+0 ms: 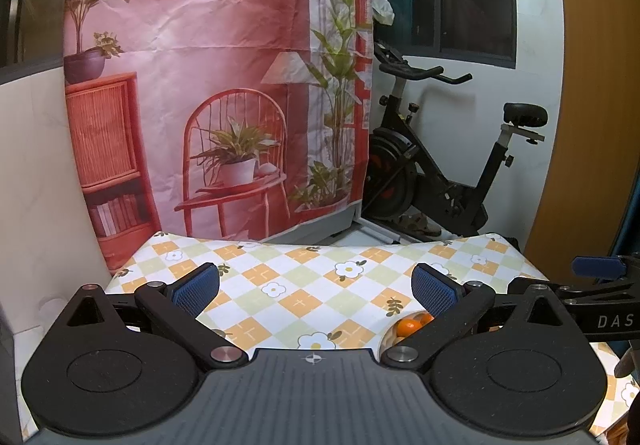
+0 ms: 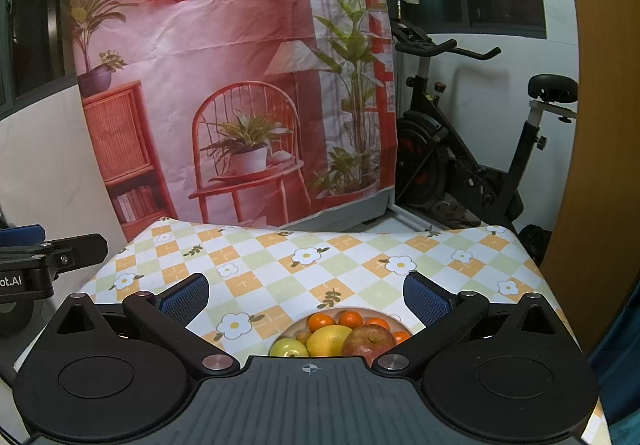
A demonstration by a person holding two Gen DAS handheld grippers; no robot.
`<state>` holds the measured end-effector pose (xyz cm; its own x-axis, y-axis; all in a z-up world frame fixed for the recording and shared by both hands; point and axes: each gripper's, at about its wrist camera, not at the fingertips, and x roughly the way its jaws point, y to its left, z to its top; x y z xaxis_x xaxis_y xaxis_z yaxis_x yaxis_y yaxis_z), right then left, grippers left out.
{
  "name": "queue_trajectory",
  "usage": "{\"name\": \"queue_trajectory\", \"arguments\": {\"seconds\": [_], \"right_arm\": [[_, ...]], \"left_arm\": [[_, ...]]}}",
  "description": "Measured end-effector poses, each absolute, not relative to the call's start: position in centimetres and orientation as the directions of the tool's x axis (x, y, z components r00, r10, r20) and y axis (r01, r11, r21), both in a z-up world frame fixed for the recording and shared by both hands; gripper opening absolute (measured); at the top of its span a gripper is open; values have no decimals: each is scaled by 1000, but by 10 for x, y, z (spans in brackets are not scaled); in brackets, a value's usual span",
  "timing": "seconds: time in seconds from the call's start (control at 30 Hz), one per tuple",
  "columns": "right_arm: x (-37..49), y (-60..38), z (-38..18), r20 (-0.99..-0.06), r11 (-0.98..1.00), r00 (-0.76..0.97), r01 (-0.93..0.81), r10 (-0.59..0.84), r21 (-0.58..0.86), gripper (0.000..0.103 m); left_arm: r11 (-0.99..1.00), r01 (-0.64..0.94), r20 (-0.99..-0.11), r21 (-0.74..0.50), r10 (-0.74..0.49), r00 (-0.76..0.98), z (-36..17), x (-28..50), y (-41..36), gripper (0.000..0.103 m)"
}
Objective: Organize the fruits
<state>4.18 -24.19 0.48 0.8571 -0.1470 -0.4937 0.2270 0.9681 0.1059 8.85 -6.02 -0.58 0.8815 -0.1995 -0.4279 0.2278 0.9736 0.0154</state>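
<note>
Your left gripper [image 1: 316,287] and right gripper [image 2: 306,295] hover over the checked tablecloth [image 2: 280,265], jaws wide apart and empty. The plate [image 2: 394,319] of fruit lies just below your right gripper: oranges [image 2: 320,322], a lemon [image 2: 329,339] and an apple [image 2: 369,341].

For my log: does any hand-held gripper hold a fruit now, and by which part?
Nothing is held. The left hand-held gripper and right hand-held gripper are both open and empty.

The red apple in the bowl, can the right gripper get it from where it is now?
Probably yes. The right gripper is open and empty, and the red apple lies uncovered on top in the bowl, just below its fingers.
</note>
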Motion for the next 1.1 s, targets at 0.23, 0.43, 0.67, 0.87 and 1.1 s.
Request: {"name": "queue_trajectory", "arguments": {"seconds": [0.23,0.43,0.67,0.87,1.1], "right_arm": [[42,-242,5,-494,969,857,225,-145,106,103],[42,-241,5,-494,969,857,225,-145,105,103],[42,-241,5,-494,969,857,225,-145,105,103],[42,-241,5,-495,969,857,225,-145,105,103],[42,-240,5,-495,969,857,225,-145,104,103]], "left_arm": [[973,230,-427,18,-201,882,-6,88,-61,103],[974,227,-424,22,-197,884,-6,86,-61,103],[974,227,-423,22,-197,885,-6,85,-61,103],[974,227,-423,22,-197,885,-6,85,-61,103],[974,227,-422,23,-197,885,-6,85,-61,103]]}}
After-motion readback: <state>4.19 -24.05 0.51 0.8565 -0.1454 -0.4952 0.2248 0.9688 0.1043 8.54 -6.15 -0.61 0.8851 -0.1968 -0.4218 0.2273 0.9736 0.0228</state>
